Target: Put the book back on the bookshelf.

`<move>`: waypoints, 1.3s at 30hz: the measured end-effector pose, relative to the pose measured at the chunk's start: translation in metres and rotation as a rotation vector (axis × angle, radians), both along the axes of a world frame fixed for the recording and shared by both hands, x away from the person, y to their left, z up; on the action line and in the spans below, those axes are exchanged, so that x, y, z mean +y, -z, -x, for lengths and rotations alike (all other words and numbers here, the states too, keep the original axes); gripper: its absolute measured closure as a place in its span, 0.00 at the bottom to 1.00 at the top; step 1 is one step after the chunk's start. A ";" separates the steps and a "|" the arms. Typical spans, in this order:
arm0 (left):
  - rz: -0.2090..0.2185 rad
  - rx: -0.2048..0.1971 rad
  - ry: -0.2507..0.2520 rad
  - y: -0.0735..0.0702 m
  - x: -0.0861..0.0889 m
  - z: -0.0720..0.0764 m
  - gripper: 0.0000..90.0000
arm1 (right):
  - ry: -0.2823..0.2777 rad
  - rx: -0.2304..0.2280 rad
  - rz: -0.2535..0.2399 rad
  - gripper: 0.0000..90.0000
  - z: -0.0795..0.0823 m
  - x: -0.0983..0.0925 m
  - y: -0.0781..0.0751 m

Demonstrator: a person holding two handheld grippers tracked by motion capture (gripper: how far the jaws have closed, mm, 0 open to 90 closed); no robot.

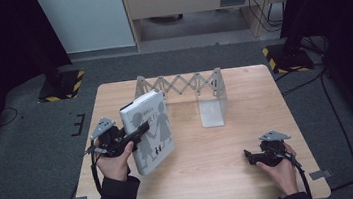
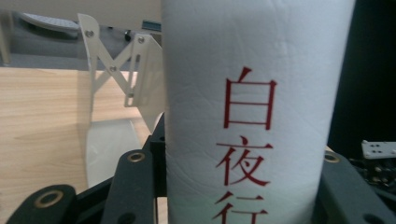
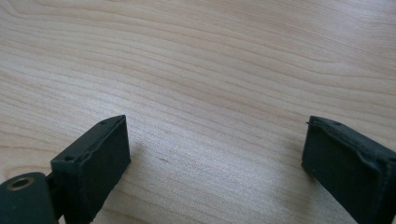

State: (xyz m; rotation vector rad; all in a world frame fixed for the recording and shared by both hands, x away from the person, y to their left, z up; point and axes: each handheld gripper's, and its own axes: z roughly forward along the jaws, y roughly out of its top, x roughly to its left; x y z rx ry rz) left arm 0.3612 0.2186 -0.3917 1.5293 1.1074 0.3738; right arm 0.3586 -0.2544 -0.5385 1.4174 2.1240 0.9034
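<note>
A: What was the biggest thing in the high view?

B: The wooden table (image 1: 208, 176), filling the middle of the frame, with dark carpet around it. Along its far edge, upper centre, stood a white expanding rack (image 1: 183, 84) with scissor-like links, and a flat white plate of it lay on the table at its right end.

A: And the book?

B: The white book (image 1: 149, 130) was left of centre, lifted off the table and tilted, its cover with 2 grey silhouettes facing the camera. In the left gripper view its spine (image 2: 252, 107), with red characters running down it, stood upright in the centre and right of the frame.

A: Who held it?

B: The left gripper (image 1: 135, 134), at the book's left edge, was clamped on the spine; its 2 black jaws pressed against either side.

A: The other tool?

B: The right gripper (image 1: 248, 156) sat low over the table at lower right, well apart from the book. In the right gripper view its 2 pads (image 3: 95, 163) stood wide apart, bare wood between them.
</note>
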 end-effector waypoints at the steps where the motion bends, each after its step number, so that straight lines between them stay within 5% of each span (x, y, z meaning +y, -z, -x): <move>1: -0.005 0.002 -0.003 -0.001 0.001 -0.003 0.59 | 0.004 0.005 -0.003 0.08 0.000 0.000 0.000; 11: -0.036 -0.027 -0.076 -0.016 0.002 -0.030 0.59 | 0.008 0.015 0.002 0.04 -0.001 0.000 0.000; 22: -0.072 -0.049 -0.164 -0.017 -0.007 -0.068 0.59 | 0.010 0.014 0.002 0.04 -0.001 0.000 0.000; 39: -0.092 -0.027 -0.232 0.011 -0.016 -0.103 0.59 | 0.010 0.014 0.002 0.04 -0.001 0.001 0.000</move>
